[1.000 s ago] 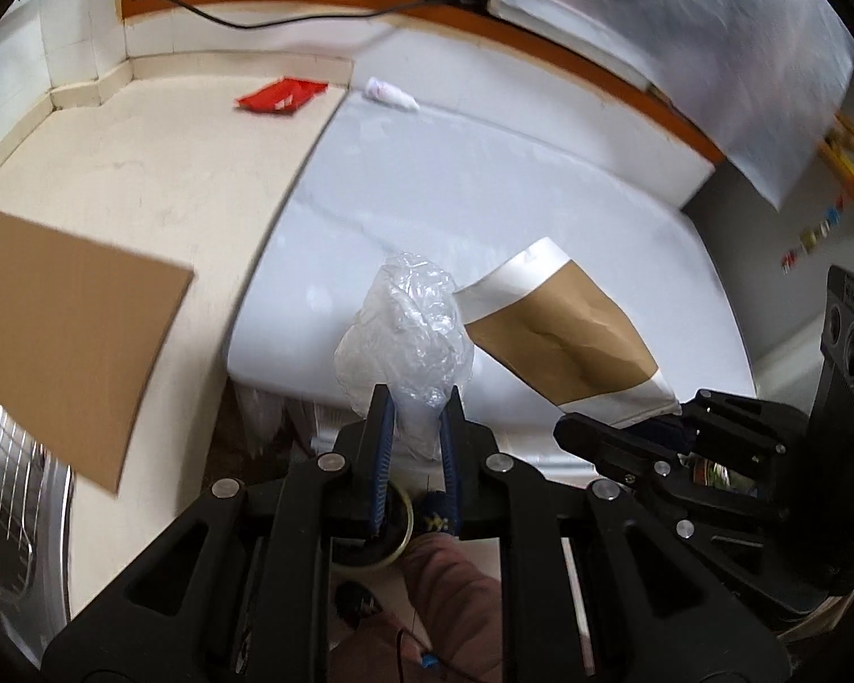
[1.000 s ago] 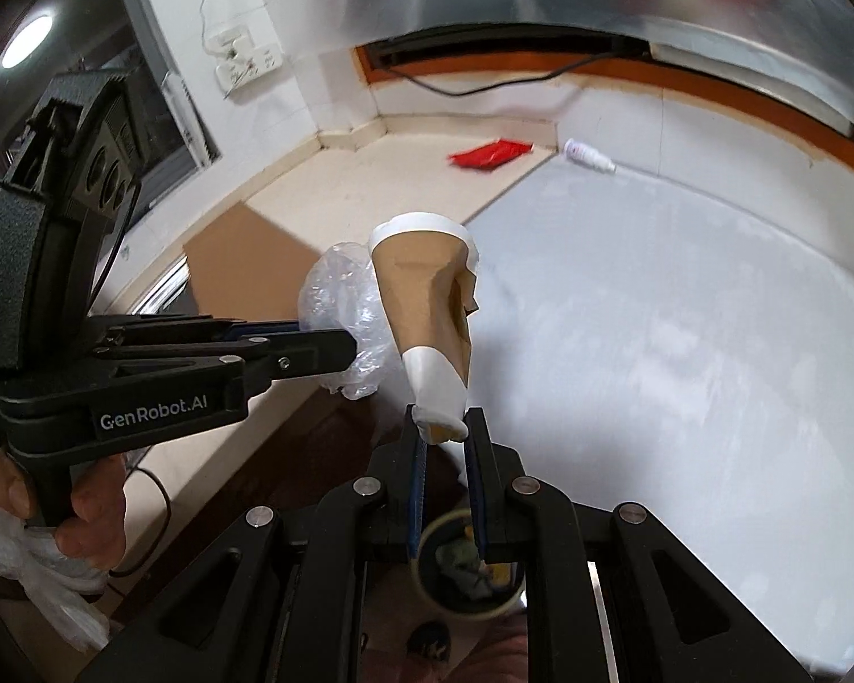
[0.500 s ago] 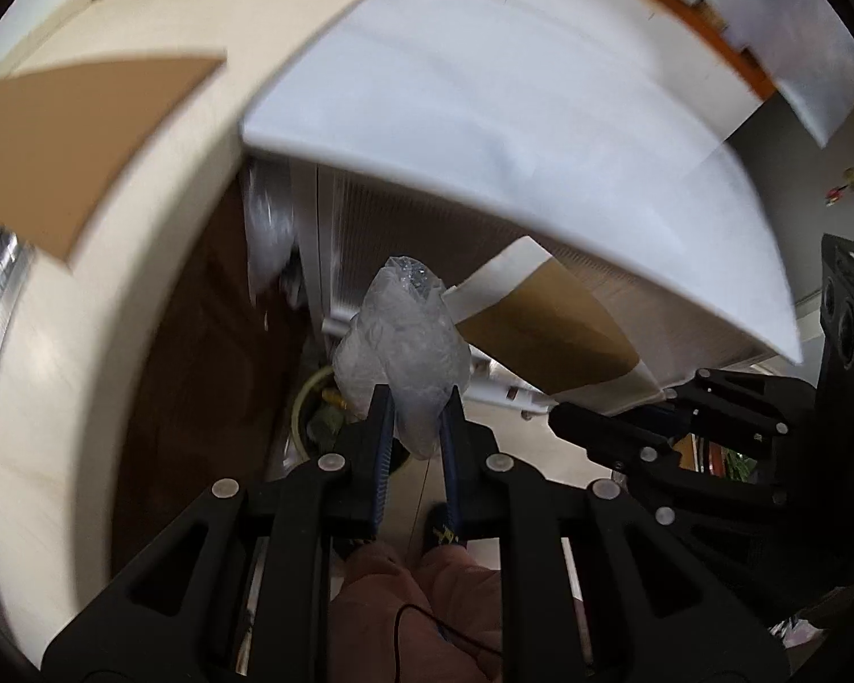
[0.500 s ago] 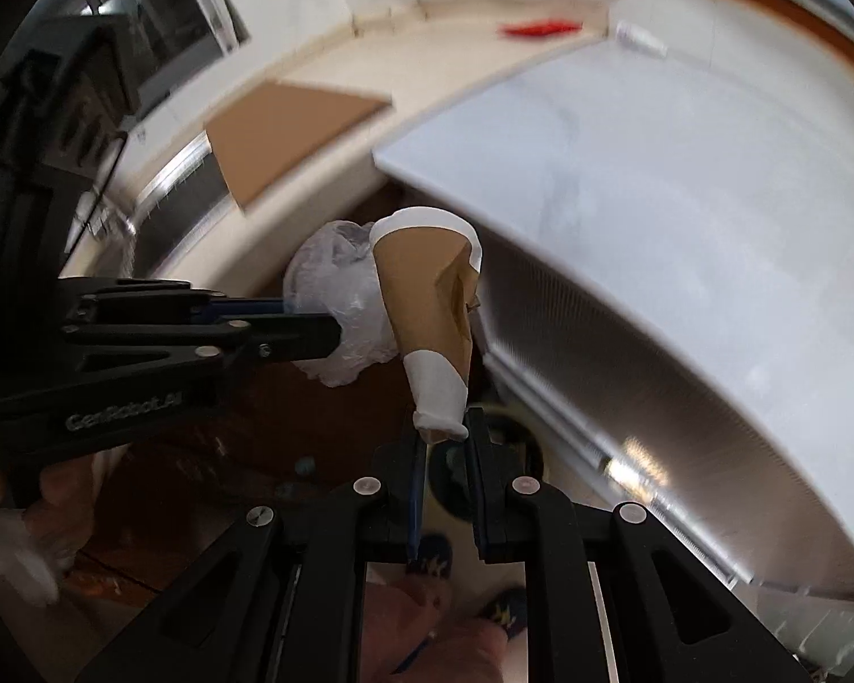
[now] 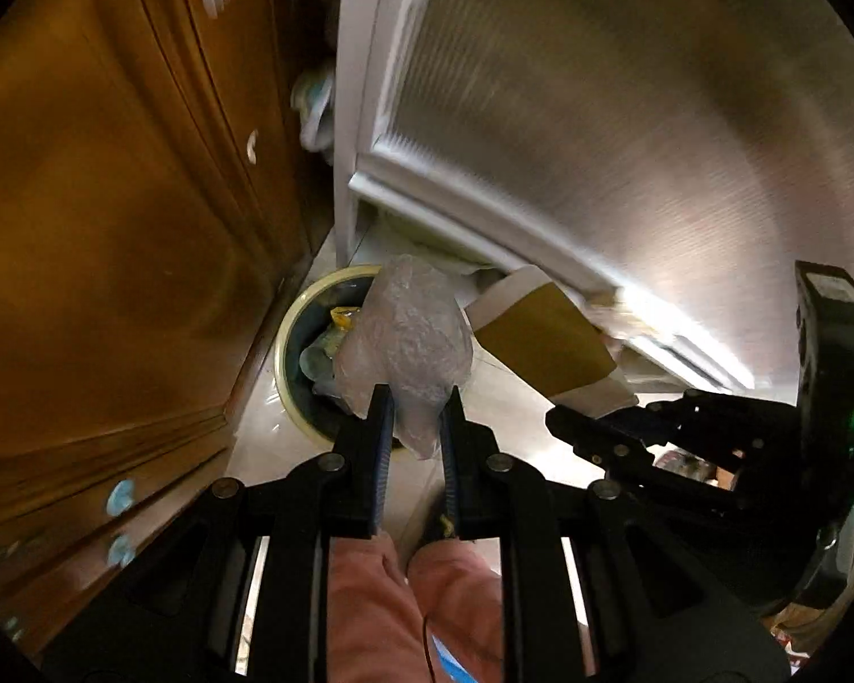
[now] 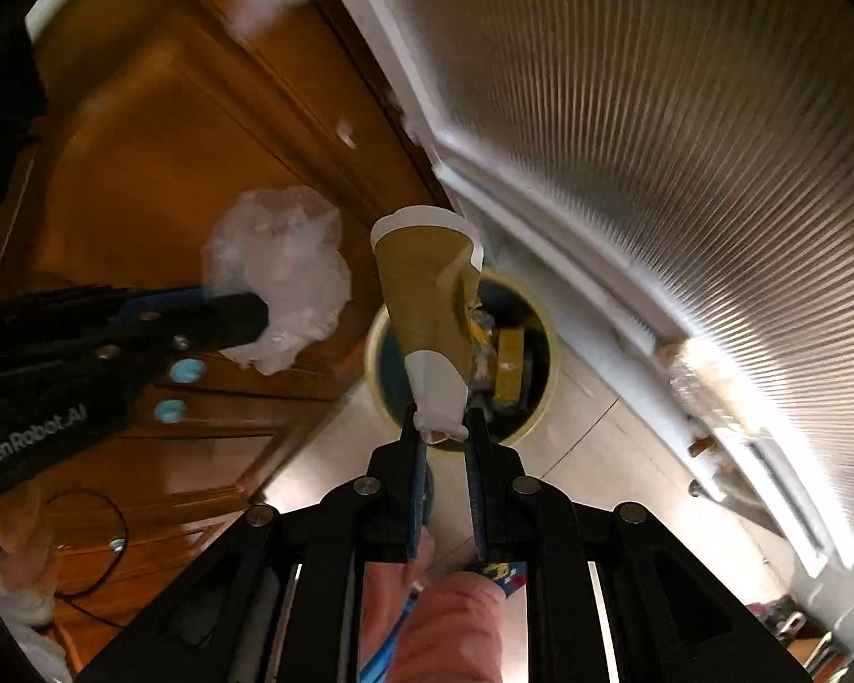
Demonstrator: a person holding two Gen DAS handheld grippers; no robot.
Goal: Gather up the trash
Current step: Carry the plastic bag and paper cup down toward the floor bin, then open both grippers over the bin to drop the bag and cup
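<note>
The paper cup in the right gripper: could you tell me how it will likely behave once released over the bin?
The paper cup looks crushed and creased, so it is probably light and soft. The right gripper pinches only its white end, so it may tumble on release. It hangs above the bin, so it should land inside.

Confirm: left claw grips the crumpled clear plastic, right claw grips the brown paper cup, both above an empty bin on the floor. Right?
Not quite: the bin is not empty. The right wrist view shows yellow wrappers and other trash already inside it. The rest holds: the left claw grips the crumpled clear plastic, the right claw grips the brown paper cup, both above the bin on the floor.
</note>
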